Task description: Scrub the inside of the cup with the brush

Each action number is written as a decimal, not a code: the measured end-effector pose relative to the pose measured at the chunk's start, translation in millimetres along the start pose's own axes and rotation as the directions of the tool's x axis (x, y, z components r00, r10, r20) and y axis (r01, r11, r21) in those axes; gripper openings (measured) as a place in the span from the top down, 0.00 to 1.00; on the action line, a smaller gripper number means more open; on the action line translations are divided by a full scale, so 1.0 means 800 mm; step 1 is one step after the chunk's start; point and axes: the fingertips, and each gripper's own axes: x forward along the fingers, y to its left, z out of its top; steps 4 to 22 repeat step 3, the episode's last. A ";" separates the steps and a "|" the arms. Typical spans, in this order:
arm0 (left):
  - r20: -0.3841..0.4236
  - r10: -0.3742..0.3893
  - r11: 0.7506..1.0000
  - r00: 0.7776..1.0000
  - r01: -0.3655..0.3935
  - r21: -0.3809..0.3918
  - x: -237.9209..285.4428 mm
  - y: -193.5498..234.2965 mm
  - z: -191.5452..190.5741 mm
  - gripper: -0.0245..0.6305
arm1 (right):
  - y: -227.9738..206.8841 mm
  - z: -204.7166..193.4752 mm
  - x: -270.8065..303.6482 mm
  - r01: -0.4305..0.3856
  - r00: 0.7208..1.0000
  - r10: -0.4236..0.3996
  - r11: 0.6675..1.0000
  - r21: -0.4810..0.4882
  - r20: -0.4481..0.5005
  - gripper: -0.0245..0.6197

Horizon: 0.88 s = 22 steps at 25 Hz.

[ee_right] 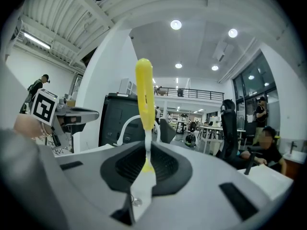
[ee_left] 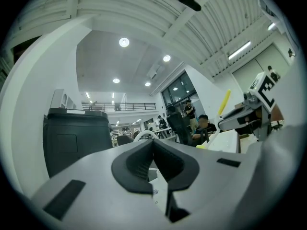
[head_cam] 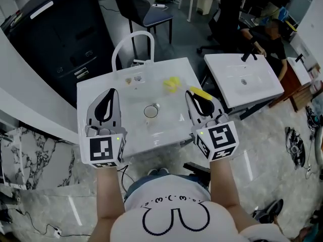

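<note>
Two tools: left gripper [head_cam: 111,92] closed empty, right gripper [head_cam: 192,94] clamped on light, stiff yellow plastic brush [ee_right: 144,87]; small round cup [head_cam: 151,111] likely tippy, so grip rim.

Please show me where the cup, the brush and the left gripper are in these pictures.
cup [head_cam: 151,111]: head view, on its open top.
brush [ee_right: 144,87]: right gripper view, on its yellow part above the jaws.
left gripper [ee_left: 153,146]: left gripper view, where its closed fingertips meet.

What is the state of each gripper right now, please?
Left gripper: closed, nothing between its jaws.
Right gripper: closed on the yellow brush.
</note>
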 end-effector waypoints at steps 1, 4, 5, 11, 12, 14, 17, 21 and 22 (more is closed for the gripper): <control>-0.001 0.001 1.000 1.000 -0.001 0.000 -0.001 -0.001 0.000 0.94 | 0.000 0.000 -0.001 -0.001 1.000 0.001 1.000 -0.001 0.001 0.90; -0.003 0.002 1.000 1.000 -0.002 0.000 -0.002 -0.002 0.001 0.94 | 0.001 0.001 -0.003 -0.003 1.000 0.003 1.000 -0.003 0.002 0.90; -0.003 0.002 1.000 1.000 -0.002 0.000 -0.002 -0.002 0.001 0.94 | 0.001 0.001 -0.003 -0.003 1.000 0.003 1.000 -0.003 0.002 0.90; -0.003 0.002 1.000 1.000 -0.002 0.000 -0.002 -0.002 0.001 0.94 | 0.001 0.001 -0.003 -0.003 1.000 0.003 1.000 -0.003 0.002 0.90; -0.003 0.002 1.000 1.000 -0.002 0.000 -0.002 -0.002 0.001 0.94 | 0.001 0.001 -0.003 -0.003 1.000 0.003 1.000 -0.003 0.002 0.90; -0.003 0.002 1.000 1.000 -0.002 0.000 -0.002 -0.002 0.001 0.94 | 0.001 0.001 -0.003 -0.003 1.000 0.003 1.000 -0.003 0.002 0.90; -0.003 0.002 1.000 1.000 -0.002 0.000 -0.002 -0.002 0.001 0.94 | 0.001 0.001 -0.003 -0.003 1.000 0.003 1.000 -0.003 0.002 0.90; -0.003 0.002 1.000 1.000 -0.002 0.000 -0.002 -0.002 0.001 0.94 | 0.001 0.001 -0.003 -0.003 1.000 0.003 1.000 -0.003 0.002 0.90; -0.003 0.002 1.000 1.000 -0.002 0.000 -0.002 -0.002 0.001 0.94 | 0.001 0.001 -0.003 -0.003 1.000 0.003 1.000 -0.003 0.002 0.90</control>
